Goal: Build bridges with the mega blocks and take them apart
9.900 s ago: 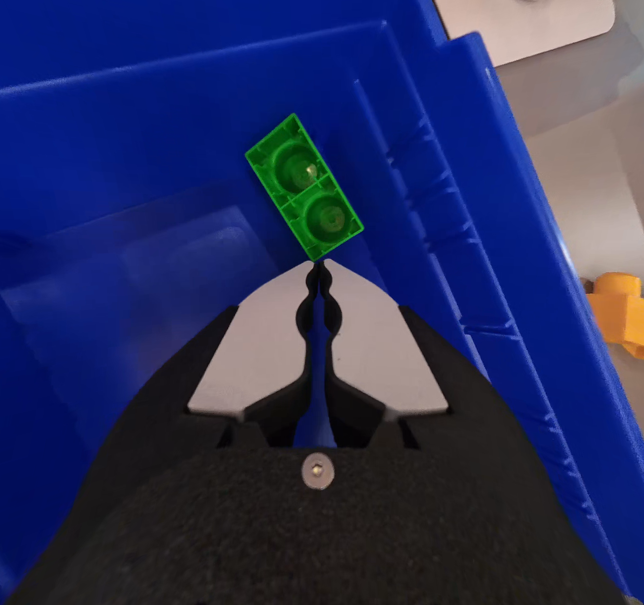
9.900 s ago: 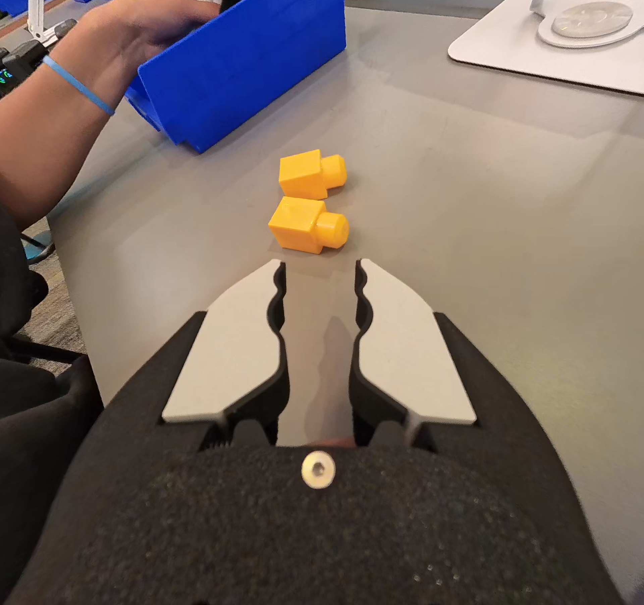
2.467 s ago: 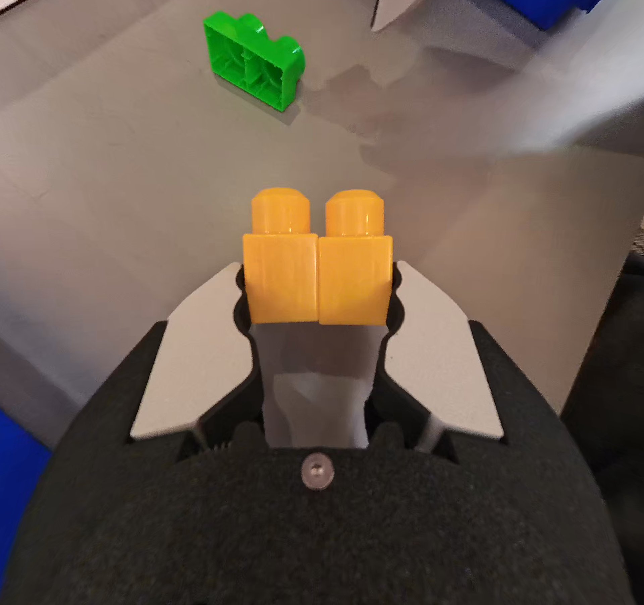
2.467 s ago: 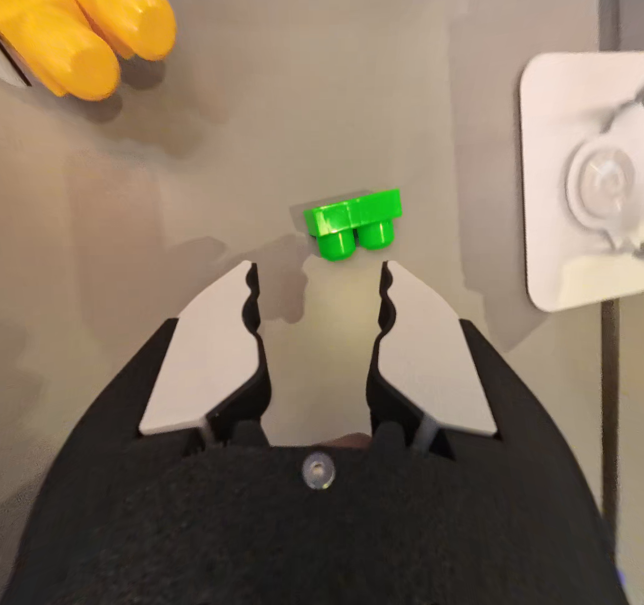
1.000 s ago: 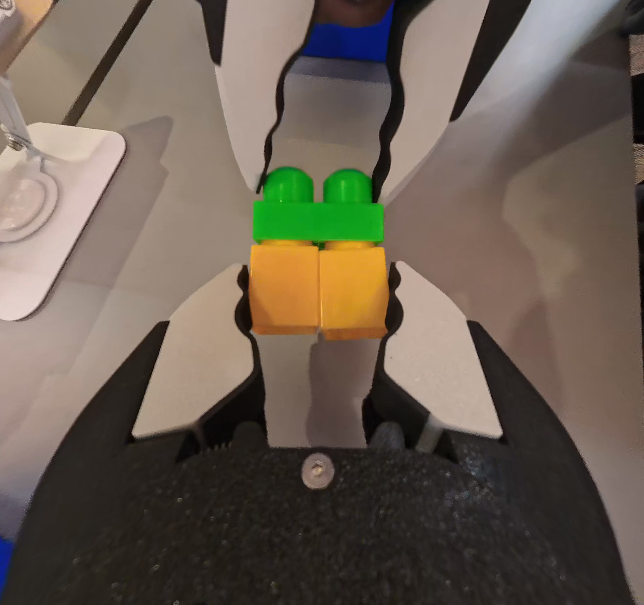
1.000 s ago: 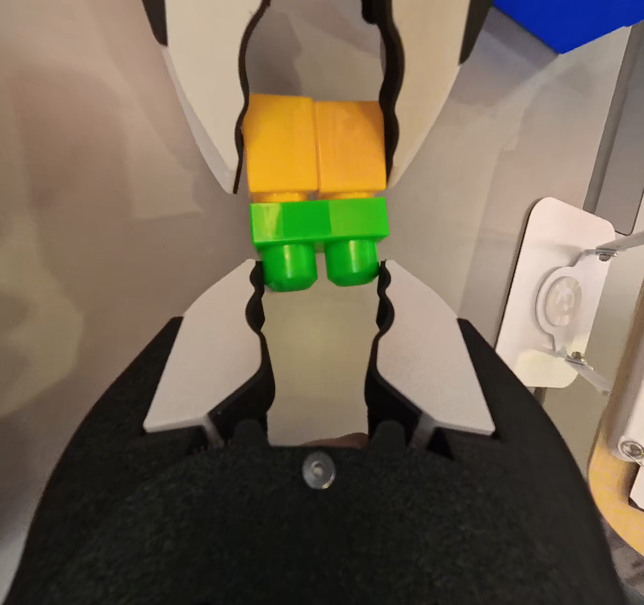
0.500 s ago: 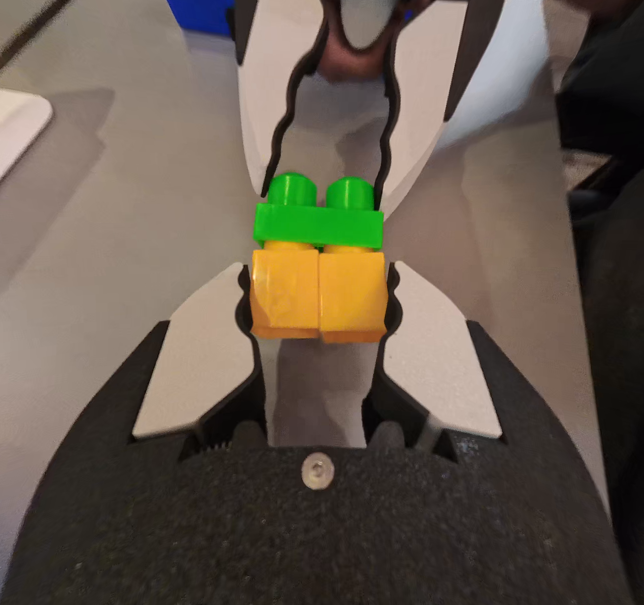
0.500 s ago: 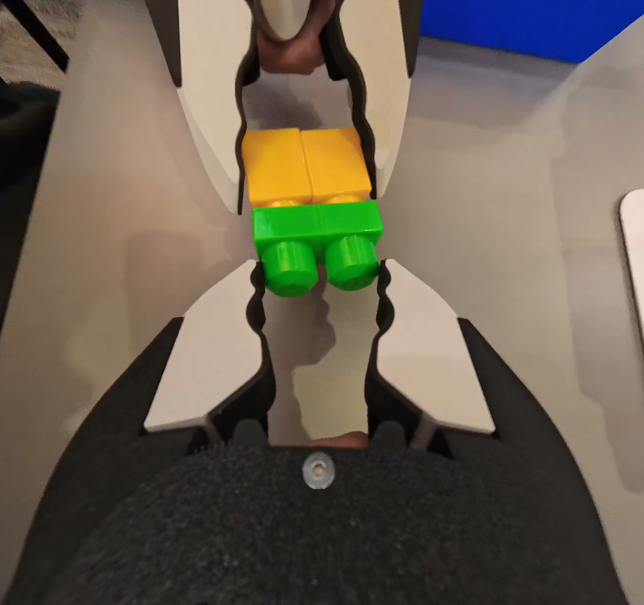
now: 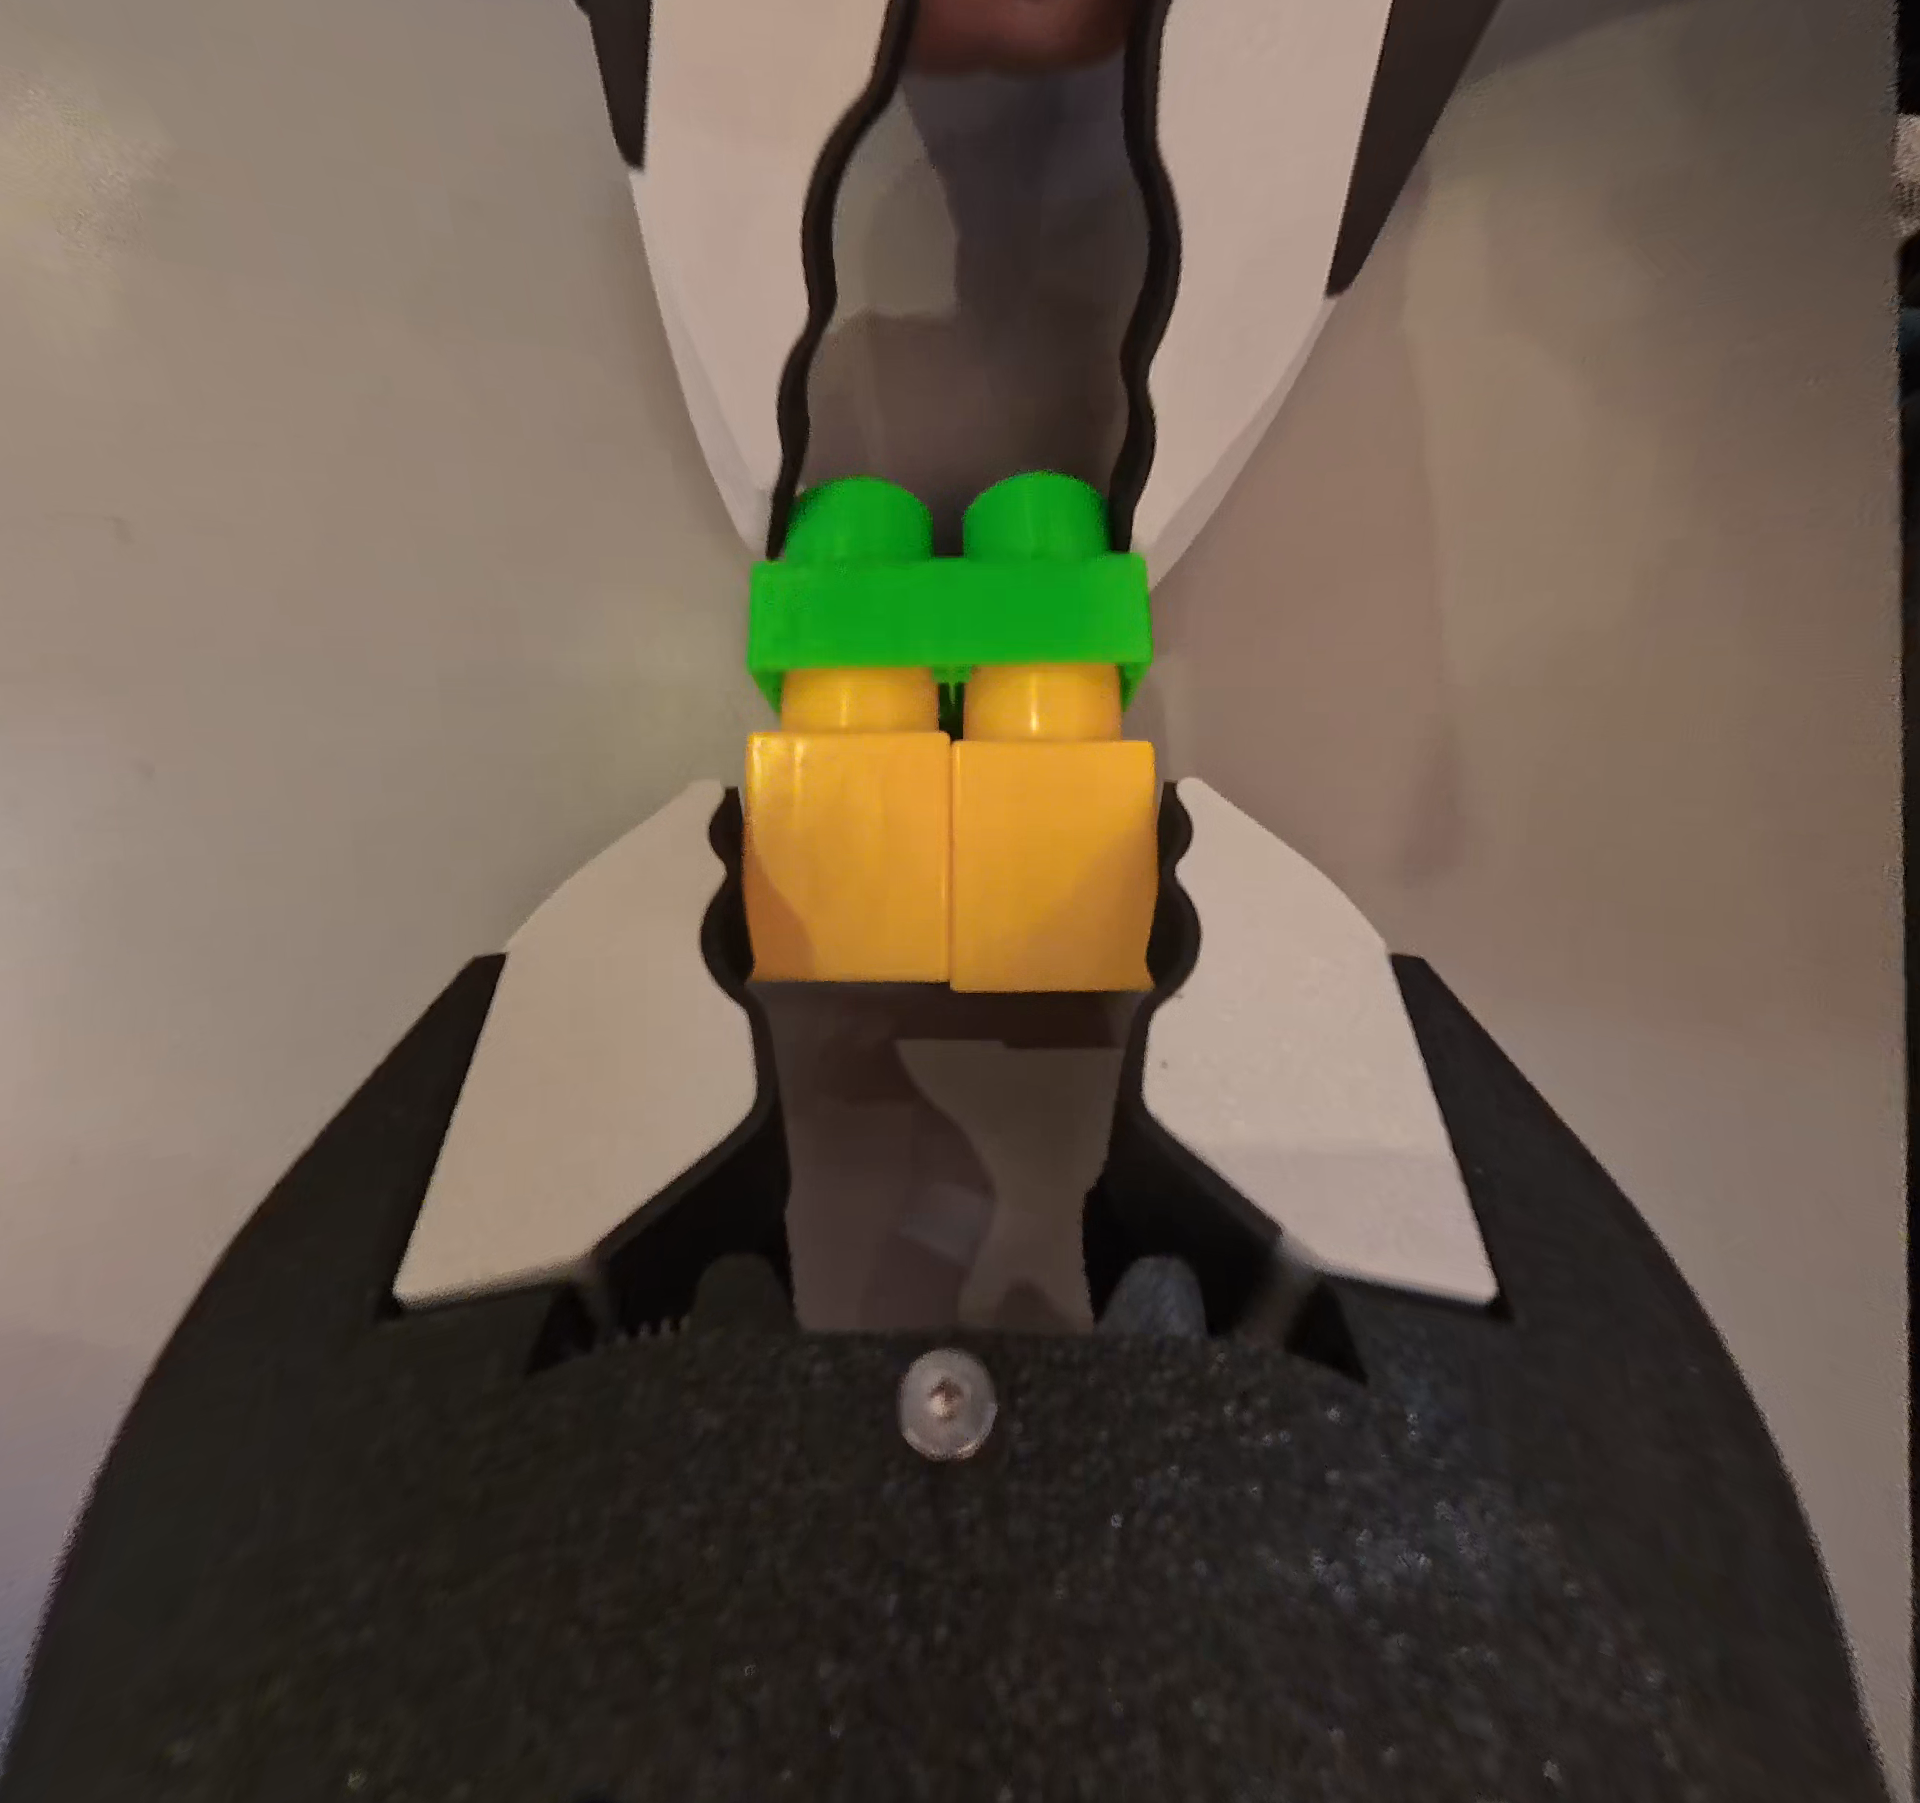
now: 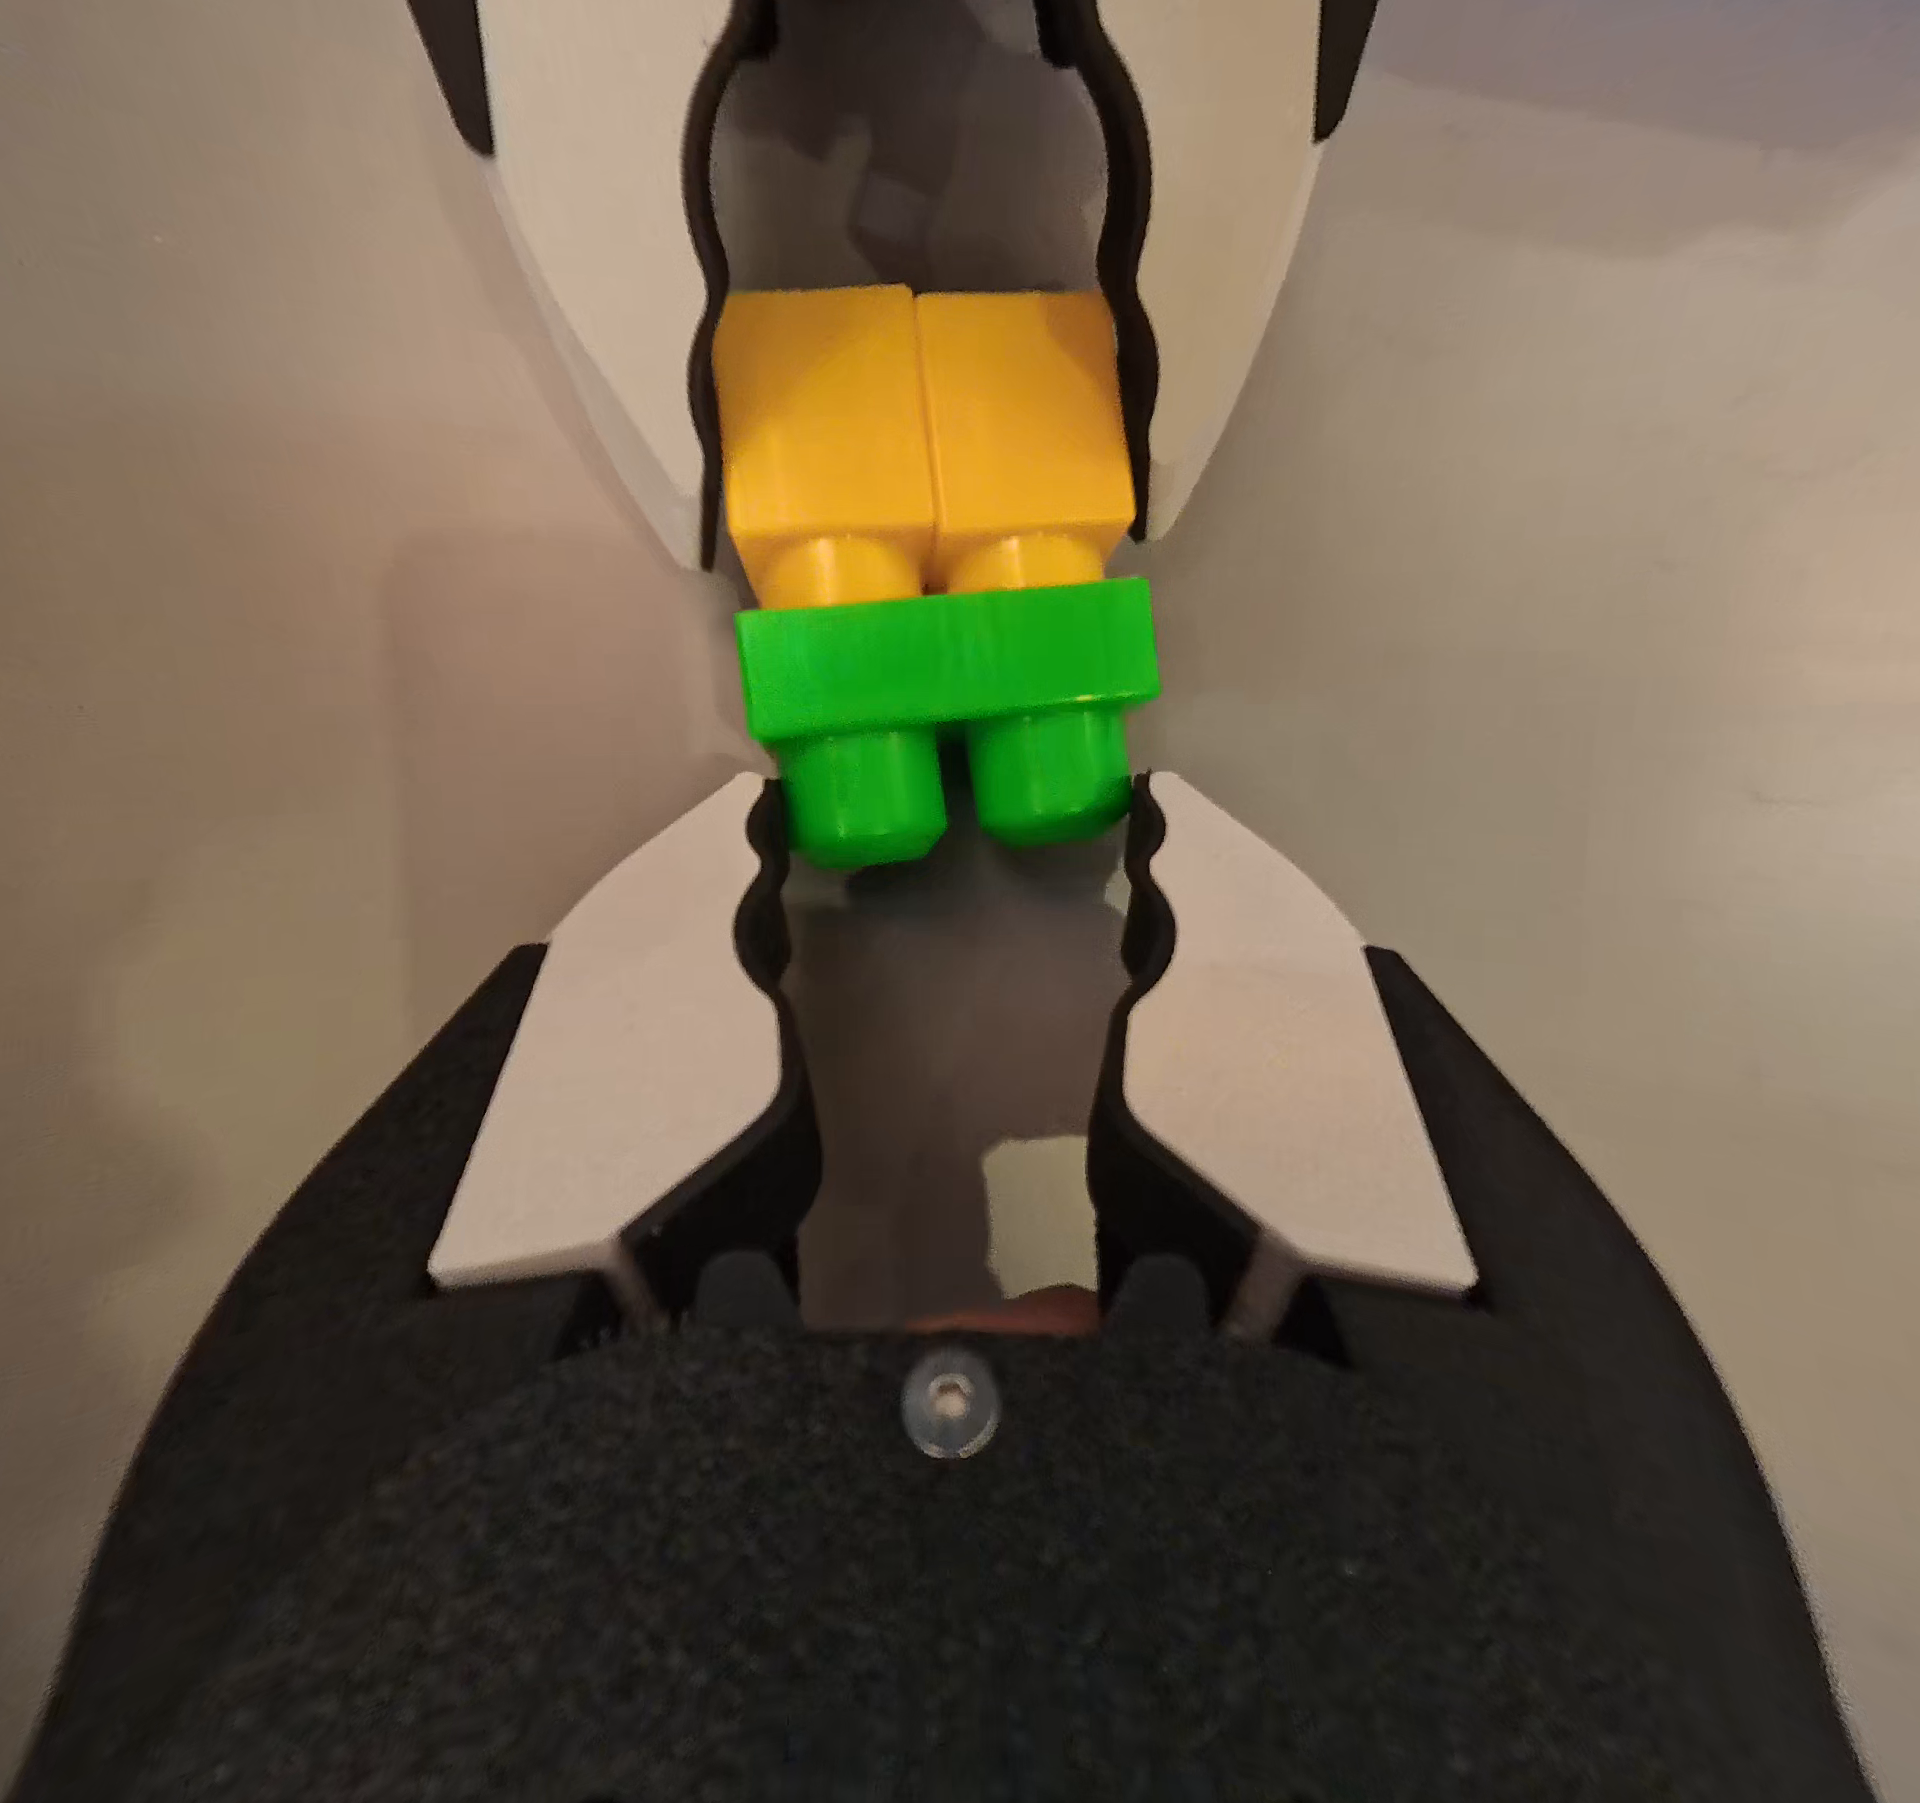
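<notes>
Two yellow single-stud blocks sit side by side, clamped between the fingertips of my left gripper. A green two-stud block sits on their studs, only partly seated, so the yellow studs show below it. My right gripper faces the left one and is shut on the green block's two studs. In the right wrist view the yellow blocks lie beyond the green one, held by the left gripper. In the left wrist view the right gripper reaches in from the top.
The plain grey table fills the background in both views. Part of a hand shows behind the far gripper's fingers. No other blocks or bins are in view. There is about 4 cm between the tips of the two grippers.
The green block has drawn a little away from the yellow blocks, so more of the yellow studs show. Both grippers have turned toward the bare table; the blue bin has left view.
</notes>
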`<control>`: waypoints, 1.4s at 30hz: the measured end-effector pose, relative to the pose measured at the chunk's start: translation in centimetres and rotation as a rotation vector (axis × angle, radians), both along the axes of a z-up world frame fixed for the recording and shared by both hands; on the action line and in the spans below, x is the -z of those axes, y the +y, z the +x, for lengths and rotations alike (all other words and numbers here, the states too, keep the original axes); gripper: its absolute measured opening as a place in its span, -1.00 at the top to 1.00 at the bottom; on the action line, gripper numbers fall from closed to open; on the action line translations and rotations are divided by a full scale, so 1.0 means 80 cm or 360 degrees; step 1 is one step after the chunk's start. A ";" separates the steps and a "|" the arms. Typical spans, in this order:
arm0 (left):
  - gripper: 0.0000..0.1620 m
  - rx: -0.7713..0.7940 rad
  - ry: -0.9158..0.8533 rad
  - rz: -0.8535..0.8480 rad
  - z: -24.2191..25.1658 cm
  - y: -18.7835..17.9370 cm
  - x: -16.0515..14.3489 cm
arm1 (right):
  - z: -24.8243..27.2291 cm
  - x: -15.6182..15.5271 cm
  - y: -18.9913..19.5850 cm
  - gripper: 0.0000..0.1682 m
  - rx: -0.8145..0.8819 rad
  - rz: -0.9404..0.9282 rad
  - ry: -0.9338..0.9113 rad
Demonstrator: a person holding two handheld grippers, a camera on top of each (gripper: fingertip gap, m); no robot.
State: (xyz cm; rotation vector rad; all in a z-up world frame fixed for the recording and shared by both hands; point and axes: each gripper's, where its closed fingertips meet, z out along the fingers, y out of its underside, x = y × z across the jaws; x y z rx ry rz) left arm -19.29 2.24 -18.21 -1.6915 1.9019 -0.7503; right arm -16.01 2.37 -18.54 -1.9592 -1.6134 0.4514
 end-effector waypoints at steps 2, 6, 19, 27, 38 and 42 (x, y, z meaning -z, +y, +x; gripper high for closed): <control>0.07 -0.0003 0.0047 0.0002 -0.006 0.001 0.004 | -0.003 -0.001 0.000 0.26 0.0000 -0.0017 0.0044; -0.01 -0.0028 0.0030 -0.0024 -0.012 -0.002 0.001 | -0.005 -0.002 -0.001 0.26 0.0004 -0.0027 0.0088; 0.04 -0.0059 0.0139 0.0014 -0.026 0.003 0.013 | -0.011 -0.002 -0.003 0.26 0.0025 0.0010 0.0066; 0.05 -0.0088 0.0131 0.0014 -0.021 0.003 0.013 | -0.010 0.000 -0.003 0.26 0.0065 0.0003 0.0101; 0.05 -0.0132 0.0150 0.0021 -0.012 0.004 0.013 | -0.009 -0.002 0.000 0.27 0.0087 -0.0002 0.0062; 0.06 -0.0114 -0.0068 0.0106 -0.001 0.002 -0.019 | -0.012 -0.009 -0.001 0.26 0.0086 0.0118 0.0102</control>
